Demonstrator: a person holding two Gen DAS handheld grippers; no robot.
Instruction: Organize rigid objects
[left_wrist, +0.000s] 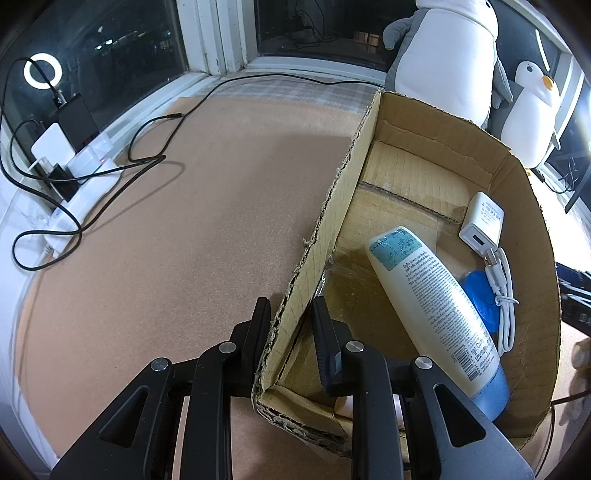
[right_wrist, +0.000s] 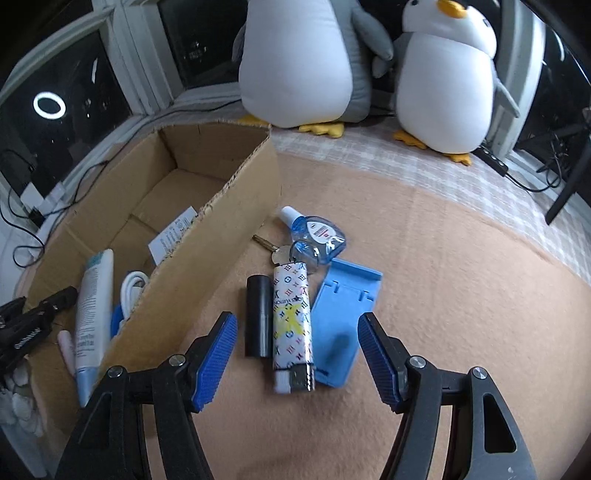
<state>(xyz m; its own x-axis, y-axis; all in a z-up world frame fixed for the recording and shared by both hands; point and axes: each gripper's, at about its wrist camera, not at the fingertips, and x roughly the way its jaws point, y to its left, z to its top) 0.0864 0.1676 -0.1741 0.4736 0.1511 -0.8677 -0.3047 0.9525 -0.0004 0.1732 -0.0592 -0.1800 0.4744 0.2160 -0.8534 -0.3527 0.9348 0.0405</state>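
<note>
A cardboard box (left_wrist: 343, 177) lies on the tan mat, and my left gripper (left_wrist: 290, 301) is shut on its near side wall, one finger inside and one outside. In the box lie a white lotion tube (left_wrist: 436, 302), a white charger (left_wrist: 480, 221) with its coiled cable, and a blue disc (left_wrist: 480, 295). My right gripper (right_wrist: 297, 318) hangs open above a patterned stick with a USB end (right_wrist: 291, 325). Beside the stick lie a black cylinder (right_wrist: 257, 317), a blue phone stand (right_wrist: 343, 321), a key (right_wrist: 275, 251) and a small blue sanitizer bottle (right_wrist: 317, 232), all to the right of the box (right_wrist: 221, 236).
Two plush penguins (right_wrist: 295, 62) (right_wrist: 447, 85) stand at the back by the window. A white power strip with plugs (left_wrist: 74, 177) and black cables (left_wrist: 147, 158) lie along the left sill. A ring light reflects in the glass.
</note>
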